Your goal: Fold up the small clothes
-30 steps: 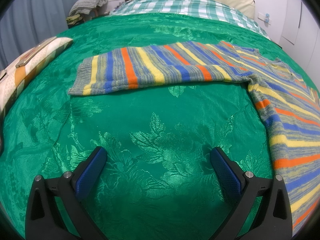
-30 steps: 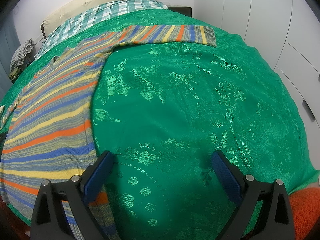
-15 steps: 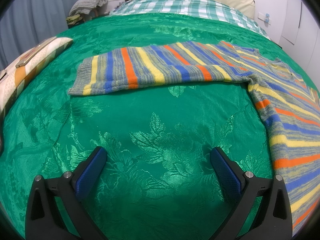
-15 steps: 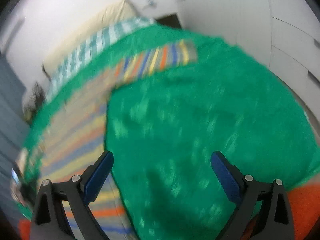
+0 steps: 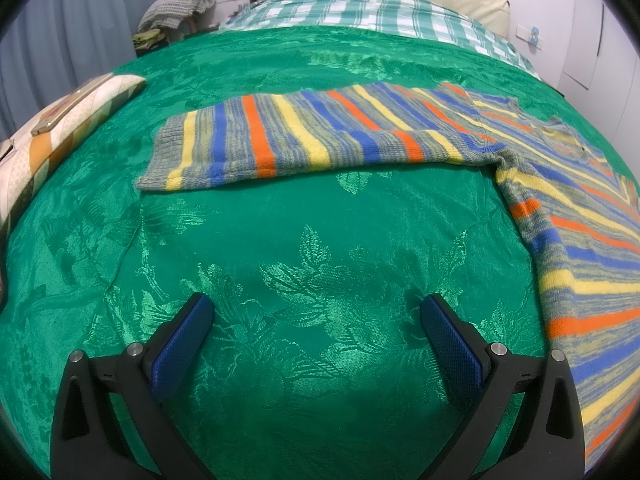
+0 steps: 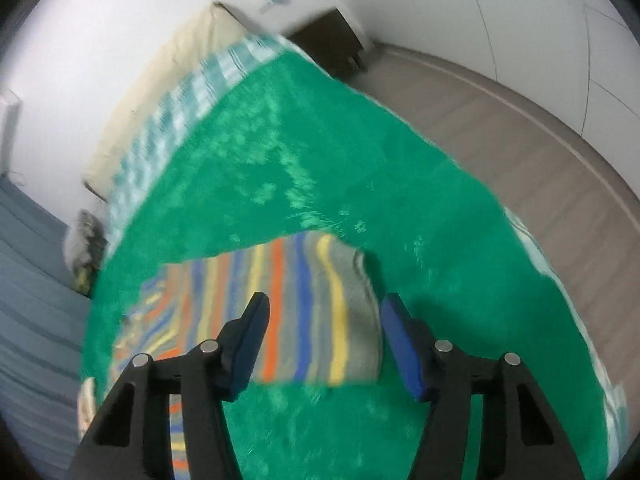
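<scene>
So far nothing is folded: the striped sweater [image 5: 328,136] lies spread flat on the green bedspread [image 5: 280,248], one sleeve cuff between the released right tongs [image 6: 324,332], the other sleeve well ahead of the released, empty left tongs [image 5: 316,332].

One striped sweater [image 5: 320,140], one green bedspread [image 5: 280,248], two tools, one cushion [image 5: 60,124]

The right wrist view is smeared with blur, so the striped sweater [image 6: 304,304] and green bedspread [image 6: 360,184] lose their detail. In the left wrist view, the sweater's body runs off the right edge.
</scene>
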Motion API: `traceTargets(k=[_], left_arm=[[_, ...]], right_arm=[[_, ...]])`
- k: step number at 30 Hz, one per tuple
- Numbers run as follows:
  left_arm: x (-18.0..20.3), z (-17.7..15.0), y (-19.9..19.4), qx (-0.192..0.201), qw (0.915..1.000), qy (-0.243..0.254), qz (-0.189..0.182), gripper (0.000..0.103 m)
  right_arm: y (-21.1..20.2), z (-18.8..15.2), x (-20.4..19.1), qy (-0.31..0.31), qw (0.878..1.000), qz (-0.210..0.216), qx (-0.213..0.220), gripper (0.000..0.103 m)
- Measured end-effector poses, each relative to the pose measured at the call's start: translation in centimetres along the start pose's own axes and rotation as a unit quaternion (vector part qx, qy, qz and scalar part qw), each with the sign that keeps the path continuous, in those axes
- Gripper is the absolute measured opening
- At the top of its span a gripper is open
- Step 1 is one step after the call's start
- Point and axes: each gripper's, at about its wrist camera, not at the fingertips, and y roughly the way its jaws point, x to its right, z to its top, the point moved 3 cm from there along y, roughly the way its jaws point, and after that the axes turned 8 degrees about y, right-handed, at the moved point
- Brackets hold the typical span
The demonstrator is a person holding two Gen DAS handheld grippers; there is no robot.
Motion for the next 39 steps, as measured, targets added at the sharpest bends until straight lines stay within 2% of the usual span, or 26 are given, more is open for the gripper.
traceTargets(k=[1, 2, 3, 4, 8, 10, 12, 15, 18, 20, 24, 25, 26, 27, 29, 32, 35, 36, 39], left_arm=[[0.0, 0.0, 0.0, 0.0, 1.0, 0.0, 0.0, 0.103], [0.0, 0.0, 0.0, 0.0, 1.0, 0.0, 0.0, 0.103], [0.0, 0.0, 0.0, 0.0, 1.0, 0.0, 0.0, 0.103], [0.0, 0.0, 0.0, 0.0, 1.0, 0.0, 0.0, 0.103], [0.0, 0.0, 0.0, 0.0, 1.0, 0.0, 0.0, 0.103], [0.0, 0.0, 0.0, 0.0, 1.0, 0.0, 0.0, 0.103], [0.0, 0.0, 0.0, 0.0, 1.0, 0.001, 0.002, 0.103], [-0.1, 1.0, 1.3, 0.0, 1.0, 0.001, 0.002, 0.103], [0.0, 1.2, 1.3, 0.0, 1.0, 0.001, 0.002, 0.103], [0.0, 1.3, 1.3, 0.0, 1.0, 0.002, 0.002, 0.103], [0.0, 1.3, 1.3, 0.0, 1.0, 0.001, 0.002, 0.103], [0.0, 1.3, 1.3, 0.0, 1.0, 0.001, 0.002, 0.103], [0.0, 1.3, 1.3, 0.0, 1.0, 0.001, 0.001, 0.103], [0.0, 1.3, 1.3, 0.0, 1.0, 0.001, 0.001, 0.103], [0.1, 1.4, 1.3, 0.0, 1.0, 0.001, 0.002, 0.103], [0.2, 1.4, 1.2, 0.0, 1.0, 0.002, 0.003, 0.103], [0.2, 1.4, 1.2, 0.0, 1.0, 0.002, 0.003, 0.103], [0.2, 1.4, 1.2, 0.0, 1.0, 0.002, 0.004, 0.103], [0.2, 1.5, 1.3, 0.0, 1.0, 0.001, 0.003, 0.103]], right_arm=[[0.8, 0.1, -0.3, 0.0, 1.0, -0.001, -0.006, 0.058], [2.1, 0.0, -0.9, -0.004, 1.0, 0.008, -0.022, 0.036], [2.6, 0.1, -1.2, -0.013, 0.999, -0.011, -0.027, 0.009], [2.6, 0.2, -1.4, -0.019, 0.999, -0.029, -0.014, 0.003], [2.6, 0.3, -0.5, 0.001, 0.998, -0.068, 0.013, 0.002], [2.5, 0.3, -1.6, -0.018, 0.996, -0.081, 0.018, 0.002], [1.7, 0.2, -4.2, -0.045, 0.996, -0.071, 0.026, 0.002], [-1.0, -0.2, -10.5, -0.093, 0.995, -0.003, 0.032, 0.003], [-2.6, -2.4, -19.8, -0.162, 0.983, 0.081, 0.003, 0.003], [-2.0, -5.1, -26.1, -0.202, 0.97, 0.129, -0.031, 0.003], [1.8, -10.6, -34.4, -0.224, 0.952, 0.19, -0.085, 0.006], [3.6, -11.9, -35.8, -0.22, 0.947, 0.207, -0.11, 0.02], [5.2, -12.9, -36.6, -0.208, 0.946, 0.211, -0.133, 0.053], [5.6, -14.0, -36.6, -0.197, 0.946, 0.214, -0.142, 0.067], [6.4, -14.9, -36.5, -0.186, 0.945, 0.225, -0.147, 0.069], [6.9, -13.9, -35.4, -0.183, 0.953, 0.202, -0.132, 0.069], [8.5, -13.9, -32.2, -0.173, 0.959, 0.167, -0.149, 0.068], [9.3, -13.8, -30.6, -0.172, 0.962, 0.143, -0.156, 0.067], [12.3, -14.4, -24.6, -0.189, 0.97, 0.007, -0.156, 0.059]])
